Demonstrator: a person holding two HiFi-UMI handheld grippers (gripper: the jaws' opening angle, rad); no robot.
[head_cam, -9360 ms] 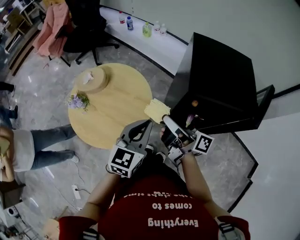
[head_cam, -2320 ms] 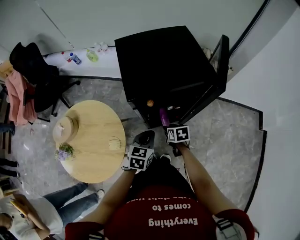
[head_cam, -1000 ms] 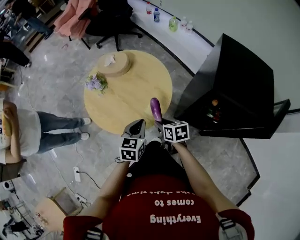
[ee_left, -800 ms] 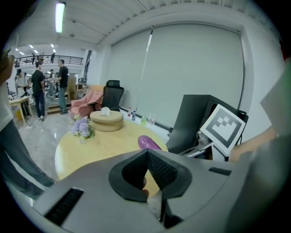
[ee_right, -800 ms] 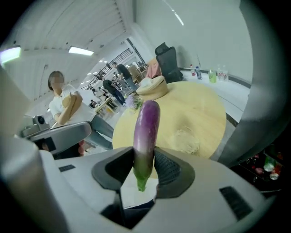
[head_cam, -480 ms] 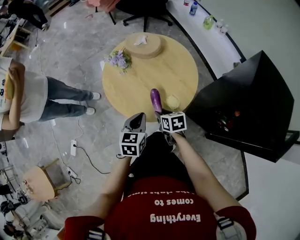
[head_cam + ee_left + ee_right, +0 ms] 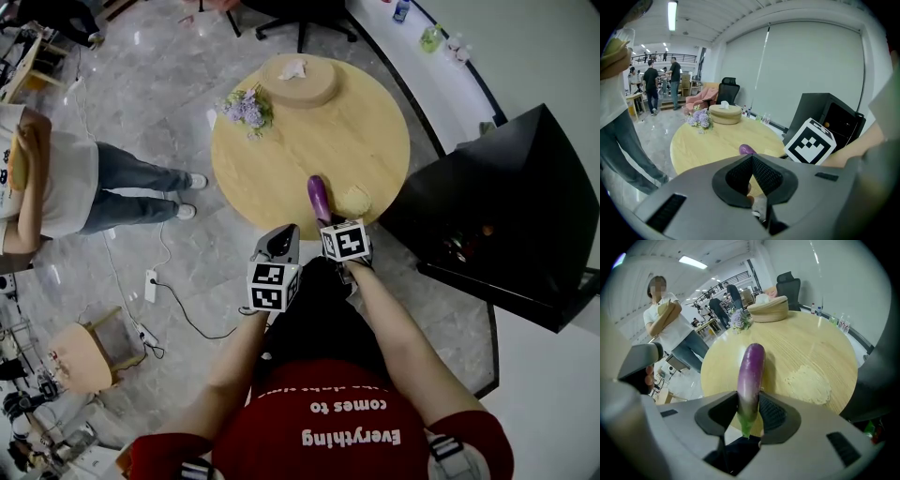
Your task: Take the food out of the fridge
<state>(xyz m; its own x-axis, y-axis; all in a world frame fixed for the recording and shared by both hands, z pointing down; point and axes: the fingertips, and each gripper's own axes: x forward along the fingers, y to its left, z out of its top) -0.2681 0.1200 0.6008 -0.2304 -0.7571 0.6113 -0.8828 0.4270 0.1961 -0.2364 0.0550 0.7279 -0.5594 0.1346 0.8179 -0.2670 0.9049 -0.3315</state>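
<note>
A purple eggplant [image 7: 751,376] with a green stem end sticks out forward between the pads of my right gripper [image 7: 749,401], which is shut on it. In the head view the eggplant [image 7: 318,197] hangs over the near edge of the round wooden table [image 7: 281,159], in front of my right gripper [image 7: 324,221]. Just right of it on the table lies a pale yellow food item [image 7: 355,200]. My left gripper [image 7: 281,236] hangs beside the table's edge; its jaws [image 7: 751,159] meet at the tips with nothing held. The black fridge [image 7: 525,178] stands open at the right, with items inside.
Purple flowers [image 7: 246,106] and a round wooden box [image 7: 298,80] stand on the table's far side. A person [image 7: 56,178] stands left of the table. A cable [image 7: 178,300] runs over the floor and a stool [image 7: 80,356] stands at the lower left.
Both grippers have come down and in toward the table, and the eggplant has moved with the right gripper to over its near edge. The left gripper stays shut and empty.
</note>
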